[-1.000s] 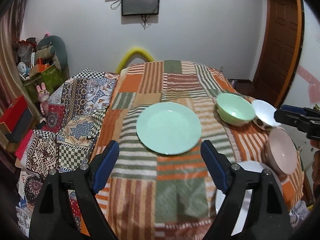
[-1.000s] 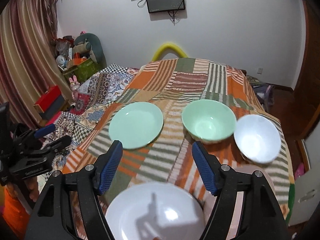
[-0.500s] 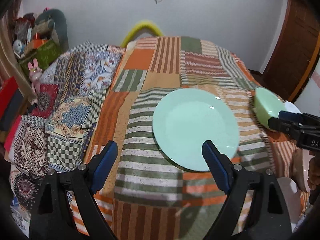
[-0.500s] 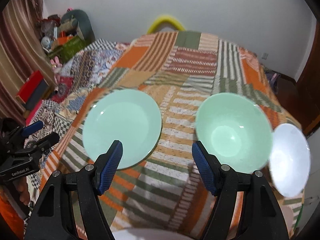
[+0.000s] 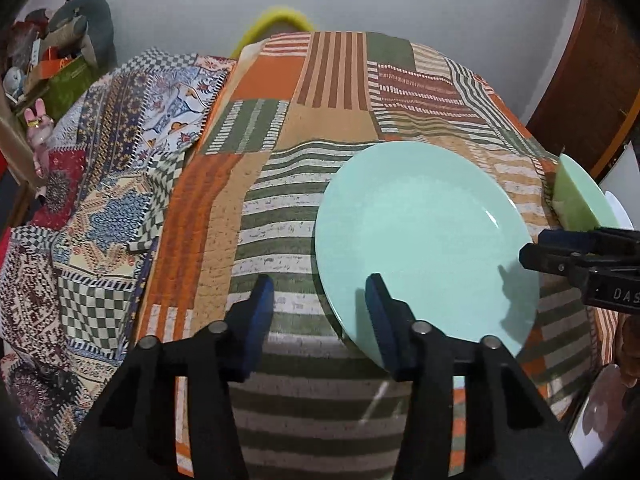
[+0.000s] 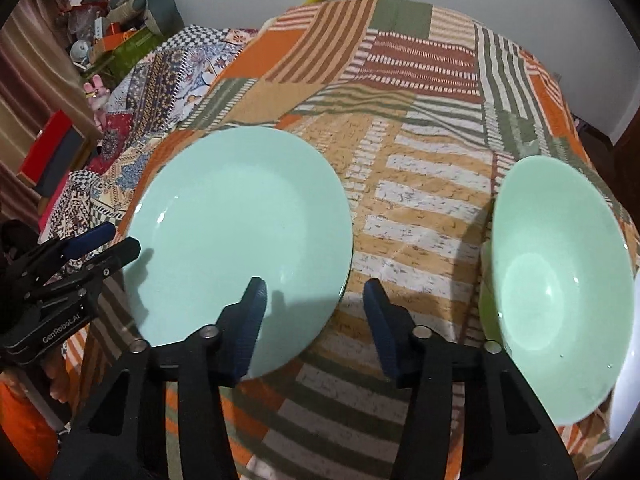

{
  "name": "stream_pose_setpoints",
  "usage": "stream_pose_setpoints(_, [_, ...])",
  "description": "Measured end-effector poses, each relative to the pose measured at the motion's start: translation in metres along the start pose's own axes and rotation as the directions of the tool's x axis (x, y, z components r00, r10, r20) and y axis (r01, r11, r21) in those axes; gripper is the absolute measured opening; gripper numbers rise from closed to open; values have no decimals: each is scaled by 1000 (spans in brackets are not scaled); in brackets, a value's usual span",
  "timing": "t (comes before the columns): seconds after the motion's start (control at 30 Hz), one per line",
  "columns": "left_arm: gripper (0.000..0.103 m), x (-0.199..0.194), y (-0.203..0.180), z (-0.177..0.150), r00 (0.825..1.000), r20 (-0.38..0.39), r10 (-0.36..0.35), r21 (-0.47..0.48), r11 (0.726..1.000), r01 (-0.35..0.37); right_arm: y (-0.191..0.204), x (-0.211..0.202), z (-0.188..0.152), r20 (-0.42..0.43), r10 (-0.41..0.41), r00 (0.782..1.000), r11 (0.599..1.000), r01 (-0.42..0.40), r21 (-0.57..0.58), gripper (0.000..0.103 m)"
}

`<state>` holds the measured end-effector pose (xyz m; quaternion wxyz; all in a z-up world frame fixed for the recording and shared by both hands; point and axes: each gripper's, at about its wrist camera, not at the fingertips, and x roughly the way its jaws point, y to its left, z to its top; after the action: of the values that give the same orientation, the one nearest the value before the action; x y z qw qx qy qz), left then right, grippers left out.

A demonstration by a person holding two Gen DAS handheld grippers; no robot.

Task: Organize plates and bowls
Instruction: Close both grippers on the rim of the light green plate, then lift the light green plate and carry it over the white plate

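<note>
A mint green plate (image 5: pixel 424 232) lies flat on the striped patchwork cloth; it also shows in the right wrist view (image 6: pixel 240 232). A mint green bowl (image 6: pixel 560 280) stands to its right, seen edge-on in the left wrist view (image 5: pixel 576 200). My left gripper (image 5: pixel 320 300) is open, straddling the plate's near left rim. My right gripper (image 6: pixel 312 304) is open, straddling the plate's near right rim. Each gripper shows in the other's view: the right gripper (image 5: pixel 532 252) and the left gripper (image 6: pixel 120 240).
A white bowl (image 6: pixel 624 380) sits at the far right edge beside the green bowl. A white plate (image 5: pixel 600 412) lies at the lower right. A patterned quilt (image 5: pixel 100 184) drapes left of the table. Clutter and a red box (image 6: pixel 48 152) stand by the left wall.
Both grippers have moved forward and down to the green plate, one at each side of its near rim. Their jaws have narrowed but remain open.
</note>
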<state>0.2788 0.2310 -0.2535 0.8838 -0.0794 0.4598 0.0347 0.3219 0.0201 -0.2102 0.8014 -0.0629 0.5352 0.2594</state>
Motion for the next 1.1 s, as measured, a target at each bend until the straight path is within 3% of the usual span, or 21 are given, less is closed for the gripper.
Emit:
stream_pose_setpoints(0.1, [36,8,2,1,1000,-11,-22,-4,1000,22,-1,7,3,-19,3,1000,1000,-3,11,37])
stream_pose_setpoints(0.37, [26,17,-7,5,998,-2,-63,21,998,63,-1,16,7,-31,1,1000,1000,0,11,25])
stream_pose_setpoints(0.73, [26,2,-7,-5,998,1,-58,30,998,58,4,12,2,-39,-12,999,1000,11,-21,20])
stream_pose_setpoints(1.1, [26,-54,-11,-20,997,60,-55,34,998,53,17,-28,-16,32,24,999,999,-23,-33,20])
